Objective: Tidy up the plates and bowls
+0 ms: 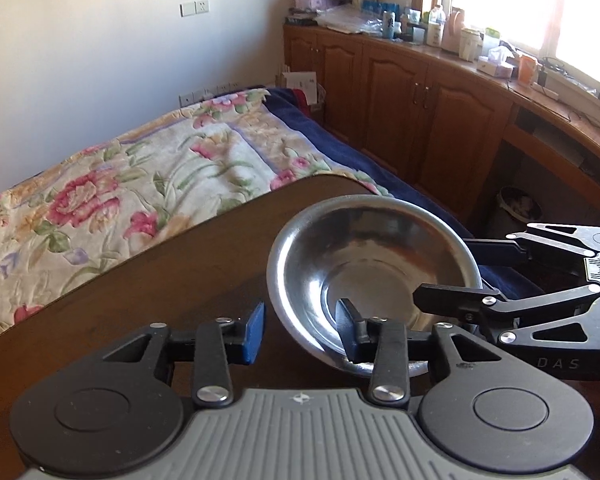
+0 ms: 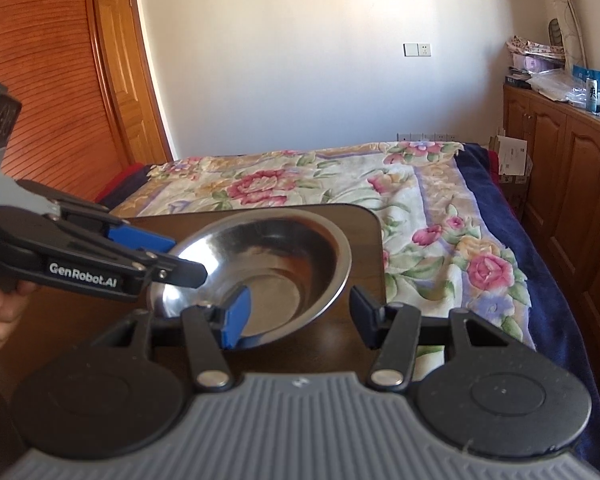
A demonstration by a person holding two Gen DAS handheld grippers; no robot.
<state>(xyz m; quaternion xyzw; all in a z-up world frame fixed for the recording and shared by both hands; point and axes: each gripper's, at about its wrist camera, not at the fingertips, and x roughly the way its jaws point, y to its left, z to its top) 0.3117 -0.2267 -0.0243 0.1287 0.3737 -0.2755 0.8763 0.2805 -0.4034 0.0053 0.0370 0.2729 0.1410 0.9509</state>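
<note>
Left gripper [image 1: 302, 330] is set astride the near rim of the steel bowl [image 1: 374, 256], jaws apart, not yet clamped. Right gripper [image 2: 298, 314] likewise straddles the opposite rim, unclamped. Bowl sits on the brown table [image 1: 160, 276], likely for a two-handed lift.

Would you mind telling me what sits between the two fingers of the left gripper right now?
The near rim of the steel bowl sits between the left gripper's fingers, one inside, one outside; the left wrist view shows a gap remaining.
</note>
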